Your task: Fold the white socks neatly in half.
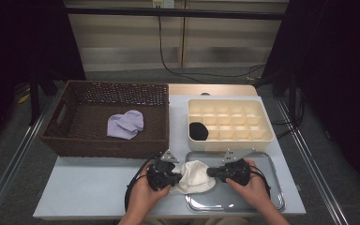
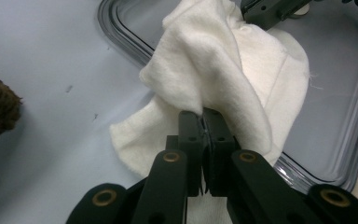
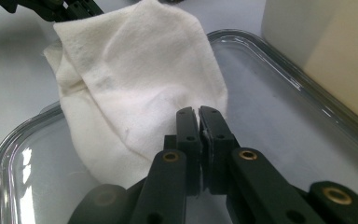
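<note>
1. At the near edge of the table (image 1: 89,192), you hold a white cloth (image 1: 196,177) between your two grippers; it lies partly over the left rim of the clear tray (image 1: 262,206) and partly on the table surface beside it.
2. Your left gripper (image 1: 172,179) has its jaws pressed together on a fold of the white cloth (image 2: 223,70), at the cloth's left side in the high view.
3. Your right gripper (image 1: 212,172) has its jaws closed on the opposite edge of the white cloth (image 3: 140,79), above the clear tray (image 3: 279,121).
4. Between the two grips, the cloth bunches upward in loose folds rather than lying flat.
5. Behind the tray stands a cream divided box (image 1: 258,112); a black item (image 1: 198,131) sits in its near-left compartment.
6. To the left of the box, a dark wicker basket (image 1: 79,140) holds a lavender cloth (image 1: 125,124), well apart from your grippers.
</note>
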`<action>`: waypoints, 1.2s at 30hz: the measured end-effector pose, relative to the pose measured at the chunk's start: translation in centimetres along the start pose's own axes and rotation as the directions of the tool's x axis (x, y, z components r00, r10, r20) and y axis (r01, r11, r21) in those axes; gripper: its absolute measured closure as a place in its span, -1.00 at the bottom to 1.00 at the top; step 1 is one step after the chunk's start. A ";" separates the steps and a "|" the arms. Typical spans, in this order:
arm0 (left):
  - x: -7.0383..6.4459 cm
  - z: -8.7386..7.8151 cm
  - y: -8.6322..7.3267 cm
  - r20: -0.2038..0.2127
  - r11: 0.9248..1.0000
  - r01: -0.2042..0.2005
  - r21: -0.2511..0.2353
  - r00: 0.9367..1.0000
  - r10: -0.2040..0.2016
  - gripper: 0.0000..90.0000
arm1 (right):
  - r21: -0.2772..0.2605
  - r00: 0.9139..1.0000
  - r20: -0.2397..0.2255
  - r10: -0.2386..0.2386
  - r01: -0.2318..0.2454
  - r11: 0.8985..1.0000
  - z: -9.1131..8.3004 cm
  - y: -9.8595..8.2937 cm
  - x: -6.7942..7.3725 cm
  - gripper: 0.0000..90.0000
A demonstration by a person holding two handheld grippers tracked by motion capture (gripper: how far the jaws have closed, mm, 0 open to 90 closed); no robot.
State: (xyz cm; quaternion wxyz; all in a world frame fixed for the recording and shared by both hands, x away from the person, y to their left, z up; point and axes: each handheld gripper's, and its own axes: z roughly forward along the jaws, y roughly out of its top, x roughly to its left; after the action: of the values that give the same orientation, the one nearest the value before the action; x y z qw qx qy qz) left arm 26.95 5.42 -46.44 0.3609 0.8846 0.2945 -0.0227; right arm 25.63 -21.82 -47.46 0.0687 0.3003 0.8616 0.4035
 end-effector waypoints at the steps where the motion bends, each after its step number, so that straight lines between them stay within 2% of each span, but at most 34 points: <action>1: 0.1 -0.4 0.1 0.000 1.000 0.012 -0.004 1.000 -0.012 0.95 | -0.001 1.000 0.000 -0.001 0.001 1.000 0.0 0.0 0.0 0.95; 10: 1.2 -4.2 -0.1 0.000 0.997 0.075 -0.030 0.997 -0.075 0.95 | -0.018 1.000 -0.008 0.002 -0.003 1.000 -0.6 -0.1 -0.2 0.95; 14: 1.5 -4.5 -0.5 0.012 0.995 0.096 -0.029 0.995 -0.096 0.95 | -0.019 1.000 -0.010 0.009 -0.009 1.000 -0.7 -0.2 -0.3 0.95; 18: 1.7 -4.4 -0.7 0.010 0.995 0.095 -0.013 0.995 -0.095 0.94 | -0.018 1.000 -0.010 0.008 -0.008 1.000 -0.7 -0.2 -0.2 0.95; 21: 1.9 -3.5 -1.1 -0.010 0.993 0.119 0.016 0.993 -0.119 0.73 | -0.011 1.000 -0.008 0.009 -0.009 1.000 -0.7 -0.3 -0.2 0.95; 24: 2.2 -2.8 -1.5 -0.011 0.991 0.133 0.009 0.991 -0.133 0.45 | -0.014 1.000 -0.012 0.009 -0.009 1.000 -0.6 -0.4 -0.3 0.95; 26: 2.2 -2.7 -1.6 -0.001 0.991 0.137 0.012 0.991 -0.137 0.35 | -0.014 1.000 -0.007 0.012 -0.013 1.000 -0.7 -0.4 -0.3 0.94; 29: 1.9 -2.0 -1.9 0.010 0.990 0.134 0.035 0.991 -0.135 0.35 | -0.015 1.000 -0.012 0.011 -0.011 1.000 -0.6 -0.4 -0.3 0.92; 31: 1.6 -1.8 -2.1 0.006 0.994 0.110 0.024 0.994 -0.110 0.40 | -0.010 1.000 -0.006 0.010 -0.010 1.000 -0.5 -0.5 -0.2 0.90; 32: 1.4 -1.8 -2.0 0.005 0.996 0.086 0.038 0.996 -0.086 0.43 | -0.008 1.000 -0.007 0.006 -0.006 1.000 -0.5 -0.5 -0.1 0.90; 35: 1.5 -1.8 -1.9 -0.010 0.996 0.059 0.060 0.998 -0.058 0.66 | -0.006 1.000 -0.001 0.001 -0.001 1.000 -0.4 -0.4 0.0 0.89; 36: 1.6 -1.8 -1.8 -0.003 0.996 0.064 0.067 0.998 -0.064 0.73 | -0.006 1.000 -0.003 0.003 -0.003 1.000 -0.4 -0.4 0.0 0.89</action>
State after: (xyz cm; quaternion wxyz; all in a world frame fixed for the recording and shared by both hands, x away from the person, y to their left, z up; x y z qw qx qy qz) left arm 26.98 8.44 -46.69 0.3301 0.8863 0.3218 -0.0439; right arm 25.30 -22.27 -47.52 0.0678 0.3007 0.8601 0.4065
